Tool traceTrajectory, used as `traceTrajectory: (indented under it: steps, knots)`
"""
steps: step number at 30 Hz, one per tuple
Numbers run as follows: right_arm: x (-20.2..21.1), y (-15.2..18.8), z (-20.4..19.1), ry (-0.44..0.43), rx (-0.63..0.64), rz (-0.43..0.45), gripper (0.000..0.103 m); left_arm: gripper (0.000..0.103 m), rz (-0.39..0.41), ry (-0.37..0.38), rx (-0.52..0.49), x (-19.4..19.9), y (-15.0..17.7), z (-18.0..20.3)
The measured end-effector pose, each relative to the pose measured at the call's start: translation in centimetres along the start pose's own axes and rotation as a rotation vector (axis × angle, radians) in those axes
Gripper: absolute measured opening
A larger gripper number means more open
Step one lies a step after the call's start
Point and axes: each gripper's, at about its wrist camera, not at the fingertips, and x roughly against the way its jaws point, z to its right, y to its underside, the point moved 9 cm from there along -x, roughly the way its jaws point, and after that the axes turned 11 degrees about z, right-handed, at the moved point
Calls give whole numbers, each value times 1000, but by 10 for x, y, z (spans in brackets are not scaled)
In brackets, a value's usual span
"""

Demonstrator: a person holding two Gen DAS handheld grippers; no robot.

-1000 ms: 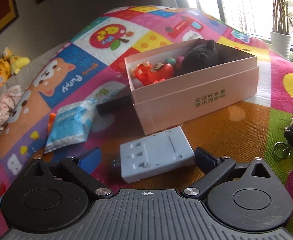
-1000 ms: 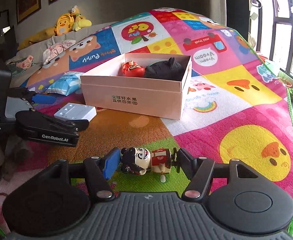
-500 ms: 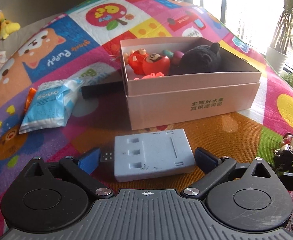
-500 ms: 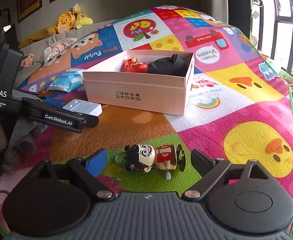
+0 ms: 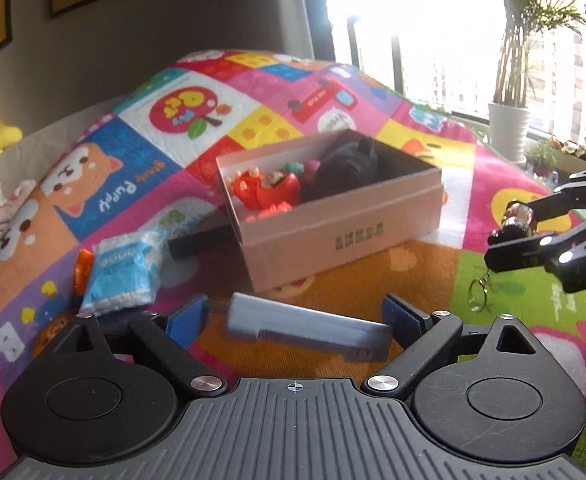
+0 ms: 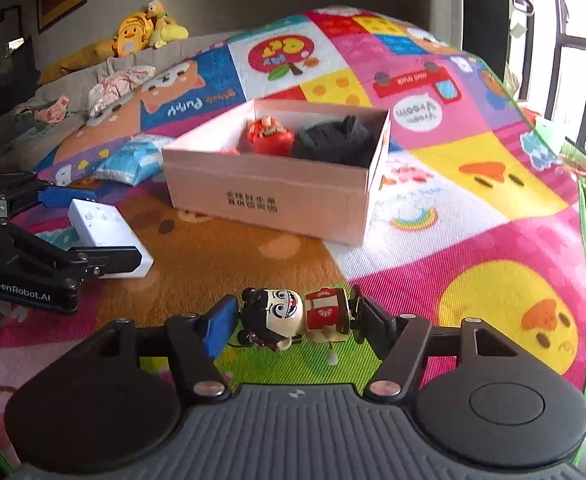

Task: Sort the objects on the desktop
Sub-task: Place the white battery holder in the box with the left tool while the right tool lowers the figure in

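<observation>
Both grippers are carrying loads, and the pink box [image 6: 277, 200], standing open on the colourful play mat [image 6: 493, 216], is serving as the landmark for everything else.

The left gripper [image 5: 295, 322] is closing on a pale grey adapter block [image 5: 305, 330]; the block is spanning the gap between the blue pads, tilted, and appears to be lifting clear of the mat just in front of the box's near wall. The right gripper [image 6: 293, 320] is closing too, pinching a small wind-up doll [image 6: 293, 318] lengthwise, head against the blue pad and winding key against the other. The doll is hanging above the green patch of mat, in front of the box and toward its right corner; in the left wrist view a key ring is dangling beneath it.

Inside the box, red toys [image 6: 271, 138] are sitting at the left end and a black plush [image 6: 337, 144] is filling the right. A blue tissue packet [image 5: 121, 272] is lying on the mat to the left of the box, not yet collected.

The step in hand looks like the carry: both pieces gripped and rising, neither yet over the rim. The next move is probably calling for each gripper to travel forward above the near wall and release into free space, likely the middle or front strip, since the plush is crowding the right end. The tilted block may be needing a firm hold.
</observation>
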Motion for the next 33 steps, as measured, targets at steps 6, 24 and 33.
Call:
traceTrajectory:
  steps: [6, 24, 33]
  knots:
    - [49, -91, 13, 3, -4, 265, 66, 96, 153, -6, -24, -10, -59, -1]
    - [12, -106, 35, 27, -50, 206, 66, 101, 96, 27, 83, -65, -35, -20]
    - [-65, -120, 27, 0, -191, 111, 71, 102, 18, -54, 140, -29, 11, -59]
